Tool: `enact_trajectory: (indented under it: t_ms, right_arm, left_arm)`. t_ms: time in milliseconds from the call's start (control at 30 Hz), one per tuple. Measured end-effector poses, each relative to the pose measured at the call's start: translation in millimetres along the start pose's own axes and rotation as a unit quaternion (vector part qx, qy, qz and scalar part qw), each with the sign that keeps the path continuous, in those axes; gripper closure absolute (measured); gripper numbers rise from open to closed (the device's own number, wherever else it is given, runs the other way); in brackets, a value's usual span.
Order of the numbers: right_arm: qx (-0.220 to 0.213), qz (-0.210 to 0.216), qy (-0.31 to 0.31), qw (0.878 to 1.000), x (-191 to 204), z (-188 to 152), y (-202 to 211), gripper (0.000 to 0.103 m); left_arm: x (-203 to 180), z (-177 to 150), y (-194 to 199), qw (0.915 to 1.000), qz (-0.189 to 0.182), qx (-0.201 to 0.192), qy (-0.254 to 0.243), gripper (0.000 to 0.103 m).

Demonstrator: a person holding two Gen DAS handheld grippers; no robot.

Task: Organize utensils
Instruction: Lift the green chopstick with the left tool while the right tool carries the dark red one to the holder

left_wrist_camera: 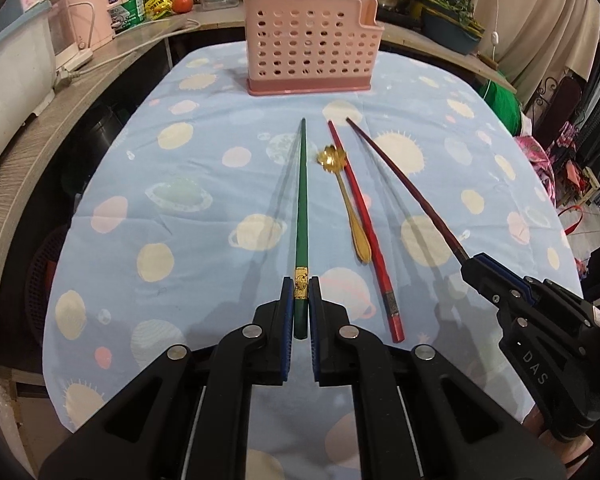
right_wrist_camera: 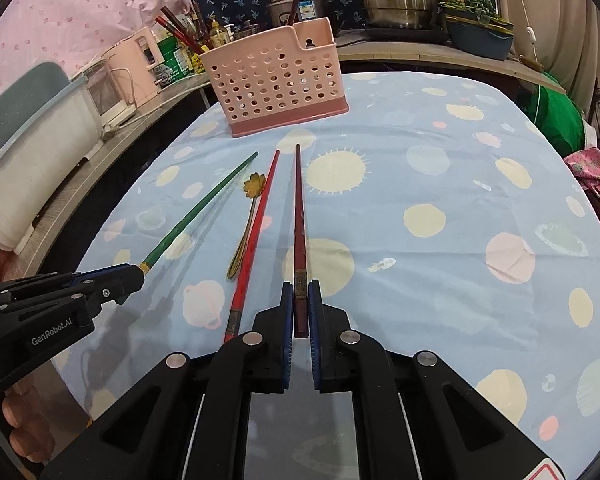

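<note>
Gripping: left gripper [left_wrist_camera: 300,292] green chopstick [left_wrist_camera: 301,200], right gripper [right_wrist_camera: 300,296] maroon chopstick [right_wrist_camera: 299,216]; one red chopstick [left_wrist_camera: 360,220], one spoon [left_wrist_camera: 346,196] lying.

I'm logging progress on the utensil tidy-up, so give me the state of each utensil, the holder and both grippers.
Green chopstick: held by left gripper.
Dark maroon chopstick: held by right gripper.
Bright red chopstick: lying loose on cloth.
Gold flower-bowl spoon: lying loose, beside it.
Pink perforated plastic holder: upright, chopsticks inside.

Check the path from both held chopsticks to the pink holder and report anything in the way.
Nothing visible blocks either path. The left gripper holds the green chopstick and the right gripper the dark red chopstick; only bare tablecloth lies ahead to the pink utensil holder. The gold spoon and red chopstick lie between them.
</note>
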State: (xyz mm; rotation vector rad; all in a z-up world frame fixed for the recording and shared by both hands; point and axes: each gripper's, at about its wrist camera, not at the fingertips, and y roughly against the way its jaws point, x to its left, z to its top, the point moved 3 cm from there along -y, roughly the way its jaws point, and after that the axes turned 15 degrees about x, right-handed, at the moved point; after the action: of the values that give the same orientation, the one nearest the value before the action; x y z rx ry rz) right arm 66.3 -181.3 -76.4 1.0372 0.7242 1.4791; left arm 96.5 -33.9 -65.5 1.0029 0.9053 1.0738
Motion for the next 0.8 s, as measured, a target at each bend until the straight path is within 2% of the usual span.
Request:
enact_trajectory:
  t_ms: [367, 800]
  right_arm:
    - [-0.054, 0.008, -0.002, 0.998, -1, 33, 42, 0.096]
    - [-0.128, 0.016, 0.009, 0.992, 2, 94, 89, 0.096]
  left_arm:
    - [7, 22, 41, 0.9989, -0.012, -0.043, 0.012, 0.096]
    - [11, 64, 84, 0.9951, -0.016, -0.095, 0.023, 0.096]
